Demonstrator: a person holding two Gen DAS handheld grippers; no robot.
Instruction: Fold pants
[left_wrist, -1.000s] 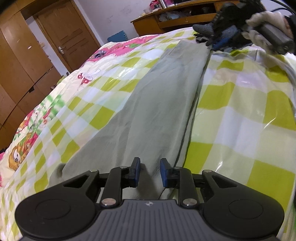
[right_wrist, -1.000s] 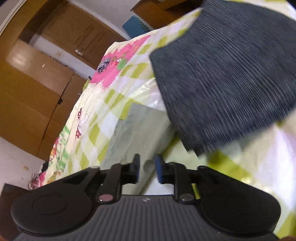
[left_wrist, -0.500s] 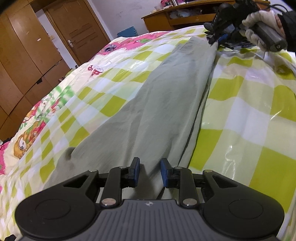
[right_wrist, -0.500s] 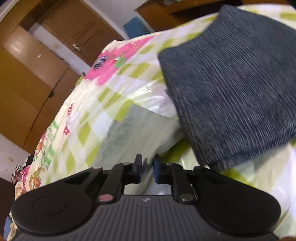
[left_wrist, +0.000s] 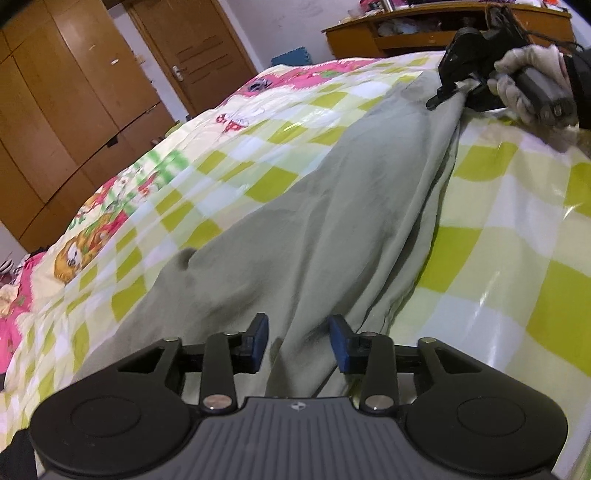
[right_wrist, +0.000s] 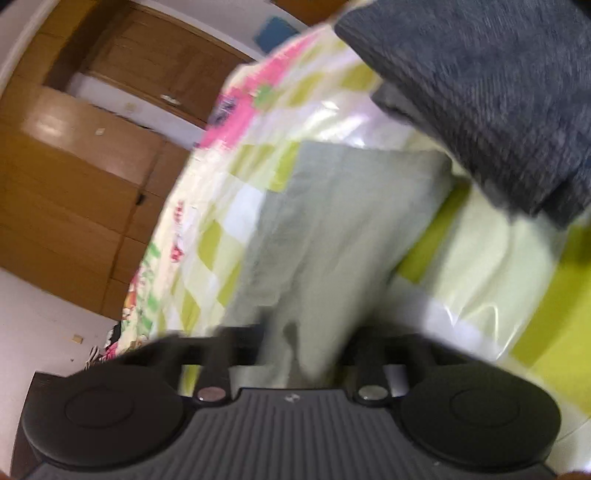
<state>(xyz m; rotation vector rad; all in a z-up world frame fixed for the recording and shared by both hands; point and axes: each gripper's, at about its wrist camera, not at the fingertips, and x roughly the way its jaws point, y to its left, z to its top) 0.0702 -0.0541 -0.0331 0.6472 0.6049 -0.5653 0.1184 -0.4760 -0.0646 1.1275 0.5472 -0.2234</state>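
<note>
Bedroom with brown wooden wardrobe (left_wrist: 66, 122) and door (left_wrist: 199, 55). Bed (left_wrist: 517, 236): quilt of green, yellow and white checks under clear plastic.
Pants (left_wrist: 332, 221): pale grey-green, lying lengthwise on the bed, creased along one edge.
Left gripper (left_wrist: 298, 339): low over the near end of the pants; jaws have just been opening, cloth between the blue pads, untouched by them.
Right gripper (left_wrist: 448, 92): held by a gloved hand (left_wrist: 524, 77) at the far end; jaws have just closed, pinching the pants' edge.
Dark grey knit garment (right_wrist: 498, 85): folded, just beyond the pants.
</note>
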